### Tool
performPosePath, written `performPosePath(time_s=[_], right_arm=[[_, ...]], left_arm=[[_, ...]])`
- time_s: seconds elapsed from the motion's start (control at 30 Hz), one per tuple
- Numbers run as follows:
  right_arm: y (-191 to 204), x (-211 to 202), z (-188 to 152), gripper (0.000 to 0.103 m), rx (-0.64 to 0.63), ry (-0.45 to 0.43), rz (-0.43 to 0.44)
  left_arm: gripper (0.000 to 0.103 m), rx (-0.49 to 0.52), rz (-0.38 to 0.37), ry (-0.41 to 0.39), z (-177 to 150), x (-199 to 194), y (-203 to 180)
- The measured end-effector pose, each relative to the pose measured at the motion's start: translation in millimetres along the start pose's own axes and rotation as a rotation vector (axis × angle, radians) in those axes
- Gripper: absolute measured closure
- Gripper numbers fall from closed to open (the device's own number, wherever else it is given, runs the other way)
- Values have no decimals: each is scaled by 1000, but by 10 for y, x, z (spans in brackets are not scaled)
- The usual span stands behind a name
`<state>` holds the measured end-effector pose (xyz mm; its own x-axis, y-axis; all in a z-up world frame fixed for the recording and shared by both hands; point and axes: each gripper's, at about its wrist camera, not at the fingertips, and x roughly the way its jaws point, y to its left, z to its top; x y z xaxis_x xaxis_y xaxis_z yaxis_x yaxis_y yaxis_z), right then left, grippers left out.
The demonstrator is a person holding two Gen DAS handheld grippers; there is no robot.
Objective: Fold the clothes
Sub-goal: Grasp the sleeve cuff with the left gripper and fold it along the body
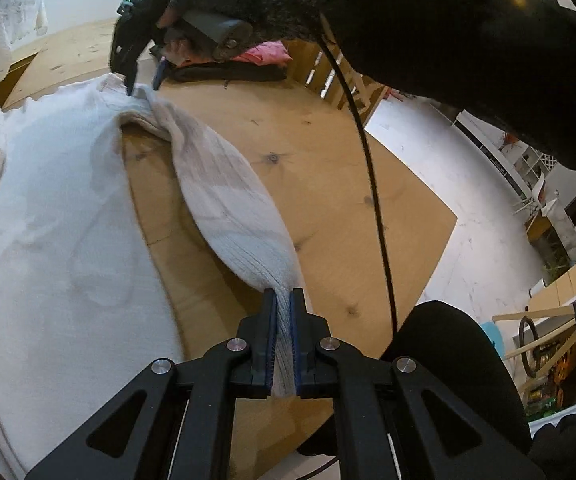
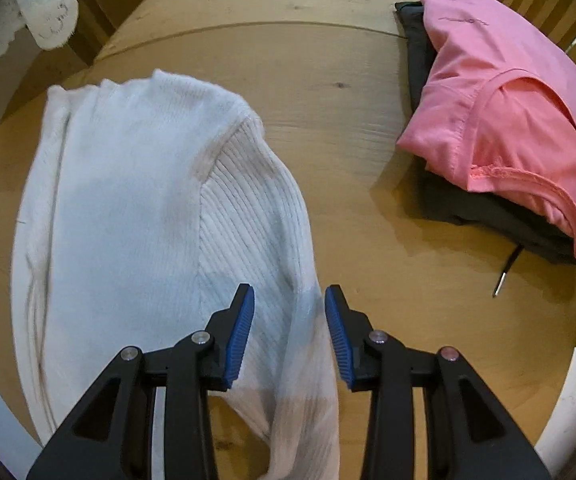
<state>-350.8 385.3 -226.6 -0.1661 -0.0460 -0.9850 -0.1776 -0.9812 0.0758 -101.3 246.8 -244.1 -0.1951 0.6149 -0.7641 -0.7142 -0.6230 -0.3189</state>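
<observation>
A ribbed white sweater (image 2: 159, 208) lies on the pale wooden table (image 2: 328, 120); at upper right a pink shirt (image 2: 508, 120) tops a dark grey garment (image 2: 488, 216).

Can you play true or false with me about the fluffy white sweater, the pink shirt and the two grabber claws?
1. The left gripper is pinching the ribbed sleeve of the white knit sweater. True.
2. The right gripper is squeezed tight on the sleeve. False: its blue pads stand apart above it.
3. The folded pink shirt lies on a dark garment. True.
4. The sweater lies on the floor. False: it lies on the wooden table.
</observation>
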Motion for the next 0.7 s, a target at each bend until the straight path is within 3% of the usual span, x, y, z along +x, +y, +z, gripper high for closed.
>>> performPosePath(time_s=[0.03,0.17,0.4,0.6,0.7], right_arm=[[-3,3,0,99,5,6,16],[-45,-94,28,98,32,-9,-2],[10,-509,138,98,94,-55,87],[619,-718,312,98,25,-66,124],[891,-556,395,98,7,-52,110]], left_arm=[[97,-1,2,-3,-2,-33,12],[97,5,3,-25,13,-197,24],[97,28,28,-83,-32,-607,38],[97,-6,60,-132,-205,-1045,247],[97,-43,95,-117,-345,-1105,466]])
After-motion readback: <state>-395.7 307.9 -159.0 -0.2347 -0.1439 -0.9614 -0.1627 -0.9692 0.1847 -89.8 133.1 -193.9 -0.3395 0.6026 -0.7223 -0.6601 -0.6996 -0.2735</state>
